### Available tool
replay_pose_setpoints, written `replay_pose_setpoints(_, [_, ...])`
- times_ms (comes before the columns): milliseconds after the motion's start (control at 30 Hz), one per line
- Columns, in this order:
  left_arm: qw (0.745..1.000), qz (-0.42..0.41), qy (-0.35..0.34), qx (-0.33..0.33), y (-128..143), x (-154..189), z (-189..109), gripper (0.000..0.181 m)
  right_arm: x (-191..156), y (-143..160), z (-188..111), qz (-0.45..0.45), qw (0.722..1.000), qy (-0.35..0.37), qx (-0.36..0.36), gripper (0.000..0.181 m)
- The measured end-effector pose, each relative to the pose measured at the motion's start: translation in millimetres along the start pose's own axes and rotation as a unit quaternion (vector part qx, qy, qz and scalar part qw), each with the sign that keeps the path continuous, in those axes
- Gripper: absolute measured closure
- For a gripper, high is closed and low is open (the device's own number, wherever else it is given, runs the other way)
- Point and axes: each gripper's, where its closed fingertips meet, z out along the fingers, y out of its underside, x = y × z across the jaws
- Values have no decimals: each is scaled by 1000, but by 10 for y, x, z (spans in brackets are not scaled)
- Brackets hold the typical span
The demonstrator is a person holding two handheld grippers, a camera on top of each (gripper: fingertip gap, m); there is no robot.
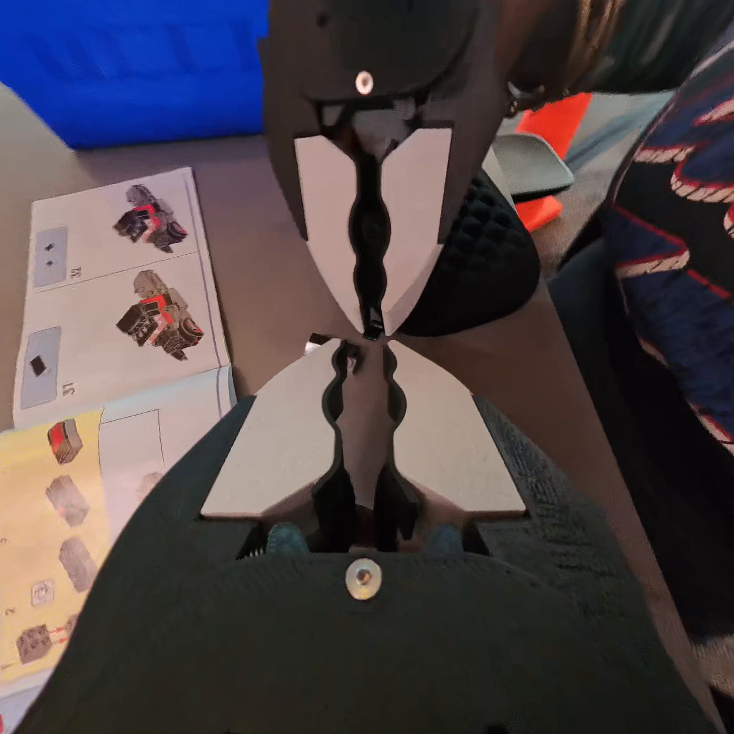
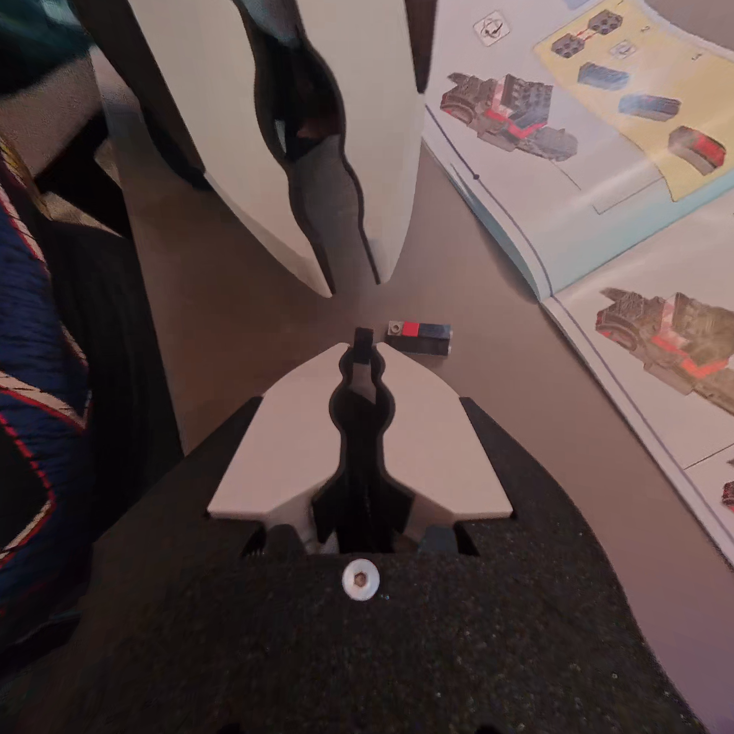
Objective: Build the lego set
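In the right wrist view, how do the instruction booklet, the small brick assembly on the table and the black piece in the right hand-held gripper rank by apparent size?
1. Instruction booklet
2. Brick assembly
3. Black piece, partly hidden between the right hand-held gripper fingers, so its rank below the assembly is unsure.

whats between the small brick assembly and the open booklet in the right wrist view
Only bare brown table lies between the brick assembly and the instruction booklet, clearest in the right wrist view.

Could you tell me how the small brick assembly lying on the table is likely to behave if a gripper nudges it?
The brick assembly lies flat and low on the smooth table, so it would probably slide rather than tip. It looks small and light. Its stacked pieces might separate under a hard push.
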Motion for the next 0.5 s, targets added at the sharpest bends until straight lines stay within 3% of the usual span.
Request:
replay_pose_setpoints(133, [998,26,32,-40,89,26,83,167,-19,-27,38,-33,999,8,-37,173])
replay_pose_setpoints(333, [997,44,41,-45,119,65,157,172,-33,-68,30,-56,997,15,-55,173])
replay_pose_setpoints(500, [999,19,46,-6,84,32,104,173,1,-144,-33,-77,996,34,-12,171])
